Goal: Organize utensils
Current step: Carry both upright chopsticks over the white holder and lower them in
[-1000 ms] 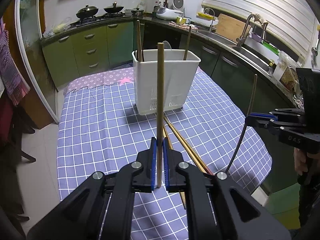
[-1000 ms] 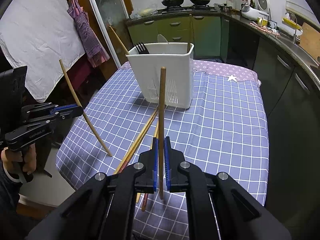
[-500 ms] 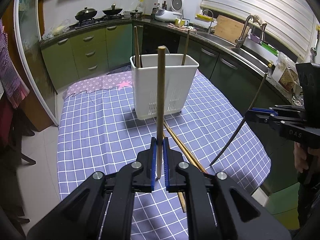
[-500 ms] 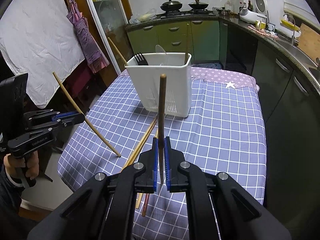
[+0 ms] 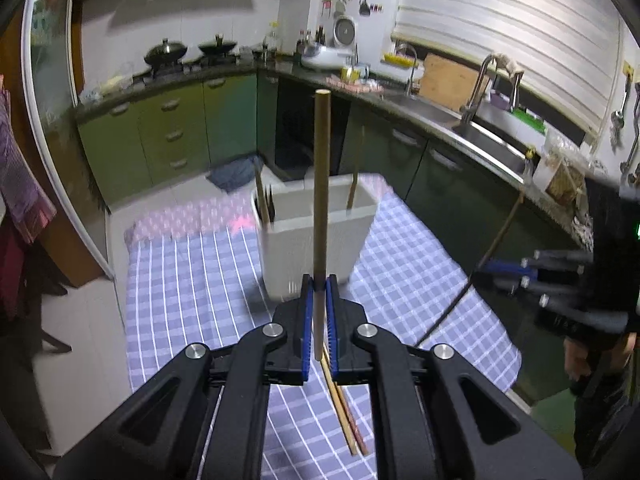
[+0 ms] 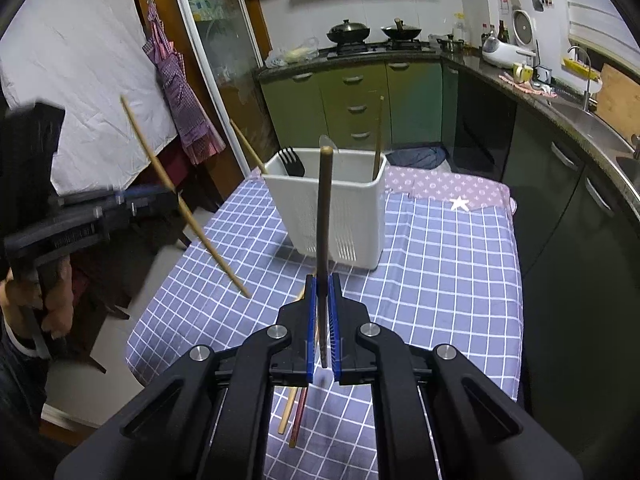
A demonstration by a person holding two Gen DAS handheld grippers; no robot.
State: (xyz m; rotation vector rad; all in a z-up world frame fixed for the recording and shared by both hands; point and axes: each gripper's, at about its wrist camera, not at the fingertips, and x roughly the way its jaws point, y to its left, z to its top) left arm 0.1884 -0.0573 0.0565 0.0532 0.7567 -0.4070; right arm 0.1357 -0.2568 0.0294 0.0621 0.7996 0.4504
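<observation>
Since a second ago: both tongs have risen; the white holder sits lower and smaller in each view, and the left view is now blurred.
Left tongs: clenched on a light wooden chopstick, which stands upright between the blue pads, its top well above the holder's rim as seen from the left wrist.
Right tongs: clenched on a darker chopstick, upright between its pads, its lower tip just below them.
Utensil holder: white, perforated low on its wall, standing on the table ahead of both tongs; it holds a black fork and two sticks leaning at its ends.
Loose chopsticks: a pair lying flat on the cloth right beneath the right tongs, and below the left tongs too.
Table: covered with a purple checked cloth.
Other tongs seen from each wrist: the left one appears far left of the right tongs, its stick slanting; the right one appears far right of the left tongs.
Hand: grips the left tongs' handle.
</observation>
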